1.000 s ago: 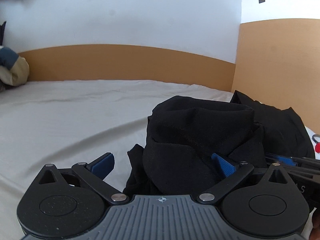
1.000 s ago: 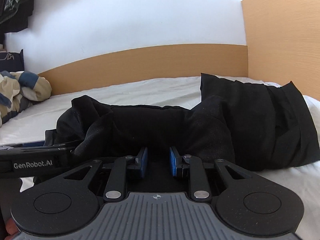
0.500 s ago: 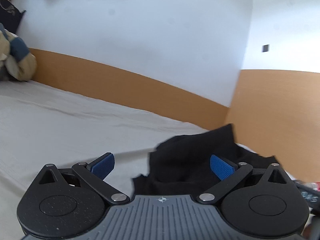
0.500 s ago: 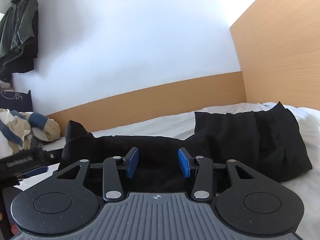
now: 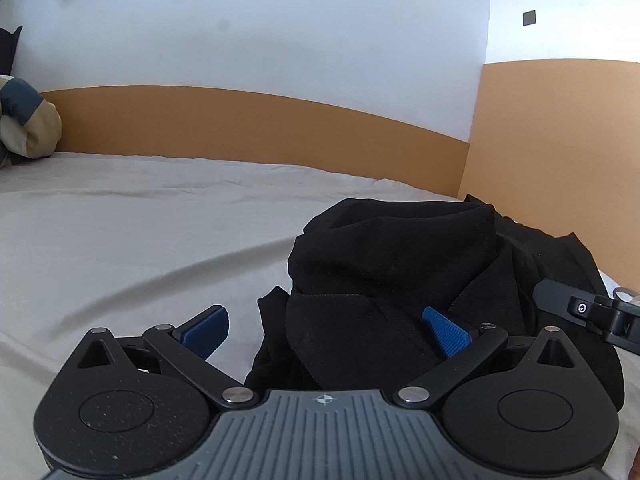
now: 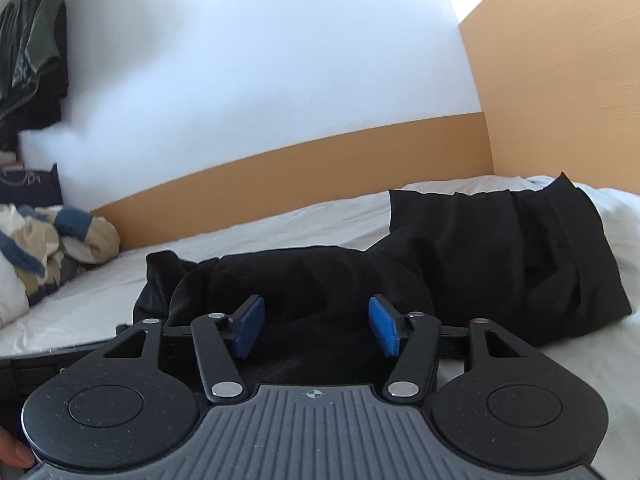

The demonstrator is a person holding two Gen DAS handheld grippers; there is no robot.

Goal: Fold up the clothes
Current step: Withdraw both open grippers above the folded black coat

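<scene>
Where the wide bed with its pale grey sheet [image 5: 140, 240] runs up to the tan wooden headboard [image 5: 240, 120], a black fabric garment [image 6: 500, 252] lies bunched in a long heap near the corner that the headboard makes with the tan side panel [image 6: 560, 80]. Its long axis runs roughly along the headboard side of the bed: in the right wrist view the flatter, pleated end points toward the side-panel corner, while the rumpled end [image 6: 280, 280] trails toward the open middle of the sheet. In the left wrist view the same garment [image 5: 392, 264] stands up in a soft folded mound. A crumpled beige-and-navy bundle of cloth [image 6: 60, 240] sits well apart, by the far edge of the bed under dark hanging clothes [image 6: 32, 48].

The right gripper [image 6: 316, 326] has just been opening its jaws; they stand partly apart over the black cloth, the blue pads [image 6: 250, 326] pressing on nothing. The left gripper [image 5: 324, 330] is spread wide, one pad over bare sheet, the other pad [image 5: 446, 336] against the mound without clamping it.
</scene>
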